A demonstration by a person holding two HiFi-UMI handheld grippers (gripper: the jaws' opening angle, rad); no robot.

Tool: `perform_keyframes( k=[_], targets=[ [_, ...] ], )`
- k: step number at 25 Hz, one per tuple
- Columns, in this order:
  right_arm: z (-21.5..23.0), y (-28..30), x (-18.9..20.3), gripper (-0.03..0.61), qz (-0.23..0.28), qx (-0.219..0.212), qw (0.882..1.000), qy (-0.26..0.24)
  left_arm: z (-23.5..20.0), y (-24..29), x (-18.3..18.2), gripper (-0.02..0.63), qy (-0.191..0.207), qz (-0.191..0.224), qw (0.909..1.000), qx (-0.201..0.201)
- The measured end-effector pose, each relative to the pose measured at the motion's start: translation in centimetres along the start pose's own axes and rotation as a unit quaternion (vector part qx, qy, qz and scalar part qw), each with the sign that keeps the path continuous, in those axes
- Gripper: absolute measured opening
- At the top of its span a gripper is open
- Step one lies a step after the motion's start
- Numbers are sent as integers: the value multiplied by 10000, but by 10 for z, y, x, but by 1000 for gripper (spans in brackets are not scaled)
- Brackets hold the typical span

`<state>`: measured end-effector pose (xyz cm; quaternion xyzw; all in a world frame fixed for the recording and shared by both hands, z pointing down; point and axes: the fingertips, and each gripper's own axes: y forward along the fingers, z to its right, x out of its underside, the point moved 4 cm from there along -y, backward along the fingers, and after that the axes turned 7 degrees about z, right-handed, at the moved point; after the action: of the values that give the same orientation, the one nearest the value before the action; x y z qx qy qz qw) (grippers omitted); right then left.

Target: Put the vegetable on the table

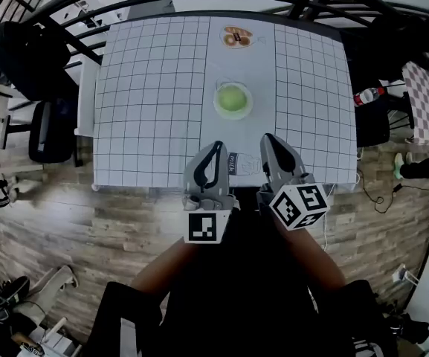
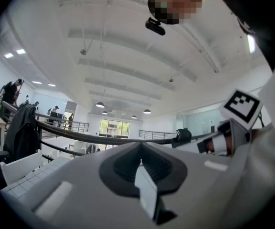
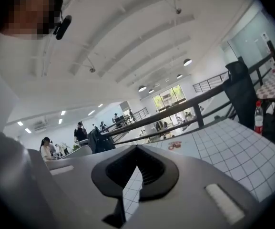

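The vegetable [image 1: 233, 98], a round pale-green thing that might be a small cabbage though I can't quite make it out from here, sits in a shallow dish [image 1: 216, 105] near the middle of the tabletop [image 1: 147, 88], which is covered in a white cloth with a dark grid. Further back along the same centre strip there's a small plate [image 1: 238, 27] with some brown food [image 1: 236, 38] on it, well apart from the dish. Closer to the person, just at the near edge, a white carton [image 1: 239, 163] lies flat between the two grippers. The left gripper [image 1: 215, 149] is held up over that near edge, tilted upward, its jaws pressed together with nothing in them. The right gripper [image 1: 268, 138] stands just beside it on the other side of the carton, jaws likewise closed tip to tip and empty; the gap below its pads shows only the gridded cloth. Neither one is near the vegetable. Off the right side of the tabletop a bottle [image 1: 368, 95] with a red label stands by a dark chair [image 1: 374, 121], and on the left a black jacket [image 1: 28, 54] hangs over another seat on the wooden floor [image 1: 65, 207].
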<state>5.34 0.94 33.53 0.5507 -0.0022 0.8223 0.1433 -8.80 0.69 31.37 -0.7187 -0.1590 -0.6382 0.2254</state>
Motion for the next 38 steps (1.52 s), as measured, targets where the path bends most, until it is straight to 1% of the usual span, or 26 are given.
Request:
perform_keyframes(
  k=[2,4,6,10,15,18,21,24,28,33,38],
  targets=[
    [-3,-7,-7,-2,113,150,9995,-246,3,-3,0,8,9,-38,9999,128],
    [-6,-13,-9,-2,155,254,9989,-361,3,-4,1,8,-95,-94,9998,144],
    [-9,-21,-10,-2,174,261,9984,-474,5,-5,-4,8,-159,0,9998,149],
    [-20,-38,-17,-2,313,160,9958,-846,17,-8,-19,9,-65,194,9994,287],
    [-16,-57,-28,-3,531,298,9910,-1192,31,-6,-24,9,131,221,9995,202],
    [-8,-66,-33,-3,656,353,9876,-1381,44,-6,-21,9,131,164,9995,225],
    [0,-74,-36,-3,686,404,9867,-1419,56,-6,-21,8,196,145,9991,360],
    [2,-78,-40,-3,769,432,9858,-1430,60,-5,-24,8,145,200,9989,397],
    [-3,-81,-40,-3,875,394,9846,-1460,62,-5,-23,8,108,224,9988,412],
    [-11,-90,-33,-3,999,425,9840,-1416,64,-12,-23,8,201,220,9981,543],
    [-18,-94,-34,-3,1066,383,9815,-1541,60,-19,-24,8,162,182,9982,547]
  ],
)
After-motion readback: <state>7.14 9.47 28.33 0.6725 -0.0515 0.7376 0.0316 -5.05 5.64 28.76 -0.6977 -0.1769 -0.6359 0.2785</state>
